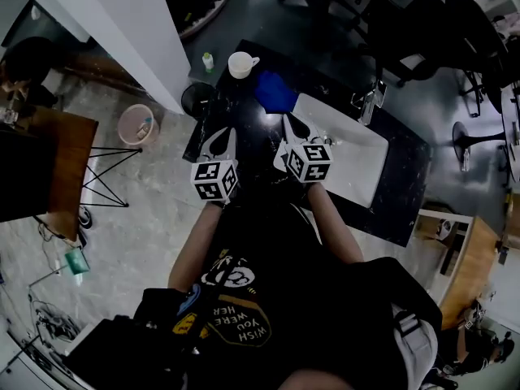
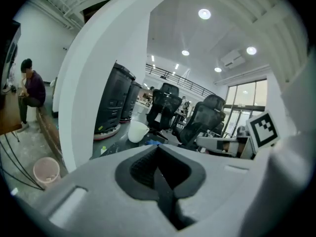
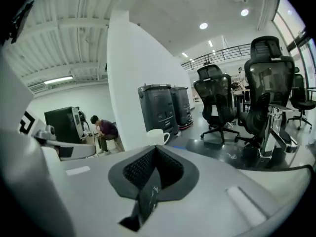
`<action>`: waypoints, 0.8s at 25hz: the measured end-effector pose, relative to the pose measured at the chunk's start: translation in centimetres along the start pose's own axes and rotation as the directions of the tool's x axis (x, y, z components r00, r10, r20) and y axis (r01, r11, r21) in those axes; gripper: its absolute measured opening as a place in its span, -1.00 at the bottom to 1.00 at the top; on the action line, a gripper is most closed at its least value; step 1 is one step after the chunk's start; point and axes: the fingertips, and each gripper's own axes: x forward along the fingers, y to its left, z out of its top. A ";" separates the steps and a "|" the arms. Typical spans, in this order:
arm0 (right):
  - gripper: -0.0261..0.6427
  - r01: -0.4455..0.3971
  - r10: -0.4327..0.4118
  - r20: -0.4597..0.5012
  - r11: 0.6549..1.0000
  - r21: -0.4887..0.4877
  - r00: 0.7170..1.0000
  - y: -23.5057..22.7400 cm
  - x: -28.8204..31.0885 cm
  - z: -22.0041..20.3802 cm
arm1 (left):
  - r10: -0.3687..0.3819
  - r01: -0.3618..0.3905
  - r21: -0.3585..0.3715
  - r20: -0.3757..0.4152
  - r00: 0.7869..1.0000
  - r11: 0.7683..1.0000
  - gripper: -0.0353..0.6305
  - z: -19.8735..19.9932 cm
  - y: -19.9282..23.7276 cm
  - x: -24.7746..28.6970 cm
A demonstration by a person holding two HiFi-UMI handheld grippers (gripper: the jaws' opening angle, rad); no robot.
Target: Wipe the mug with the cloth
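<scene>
A white mug (image 1: 242,63) stands at the far end of the black counter (image 1: 244,149), and a crumpled blue cloth (image 1: 276,92) lies just to its right. Both grippers hover over the counter's near part, well short of the two. My left gripper (image 1: 220,141) is shut and holds nothing; my right gripper (image 1: 291,126) is likewise shut and holds nothing. The left gripper view looks past its touching pads (image 2: 158,157) to the mug (image 2: 137,131) and a strip of cloth (image 2: 152,142). Ahead of the shut right gripper (image 3: 155,156) the mug (image 3: 157,137) shows.
A white sink (image 1: 341,157) with a faucet (image 1: 370,100) is set into the counter on the right. A small bottle (image 1: 208,60) and a dark round object (image 1: 197,100) sit at the counter's left end. A pink bucket (image 1: 136,123) stands on the floor by a white pillar (image 1: 130,23).
</scene>
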 end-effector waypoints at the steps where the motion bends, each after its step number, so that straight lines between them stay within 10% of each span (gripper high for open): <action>1: -0.91 -0.008 0.008 -0.015 1.000 -0.013 1.000 0.6 -0.5 -0.5 | -0.017 0.017 0.022 0.000 1.000 1.000 -0.88 0.0 -0.8 -0.3; 20: -0.91 -0.111 0.110 -0.023 0.991 -0.077 0.994 6.2 -4.0 -2.2 | -0.034 0.034 0.070 0.003 0.999 0.997 -0.88 -0.5 -2.7 -4.1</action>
